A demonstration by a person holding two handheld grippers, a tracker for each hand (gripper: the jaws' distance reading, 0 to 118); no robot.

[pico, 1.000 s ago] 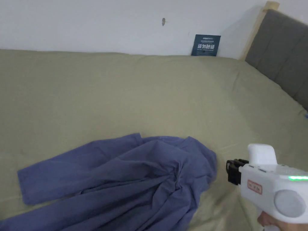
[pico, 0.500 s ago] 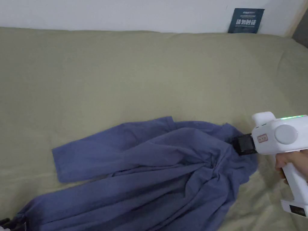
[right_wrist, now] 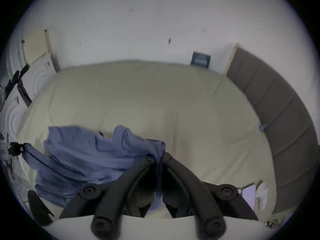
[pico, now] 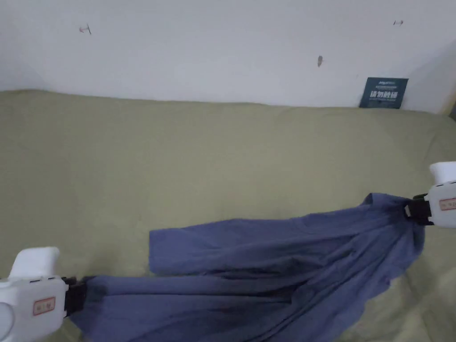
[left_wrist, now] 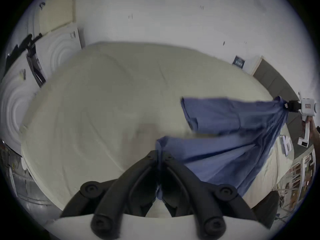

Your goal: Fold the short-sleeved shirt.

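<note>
Over bed (pico: 222,147), tongs (pico: 82,294) apart, clamping shirt (pico: 276,267)

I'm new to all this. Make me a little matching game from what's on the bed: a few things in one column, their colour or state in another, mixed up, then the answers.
Things:
1. shirt
2. bed sheet
3. left gripper
4. small sign

Descriptions:
A. leaning against the wall
B. pale green, spread flat
C. blue, stretched between two grippers
D. jaws shut on cloth at the lower left

Pairs: 1-C, 2-B, 3-D, 4-A. The right gripper grips the shirt's other end.
</note>
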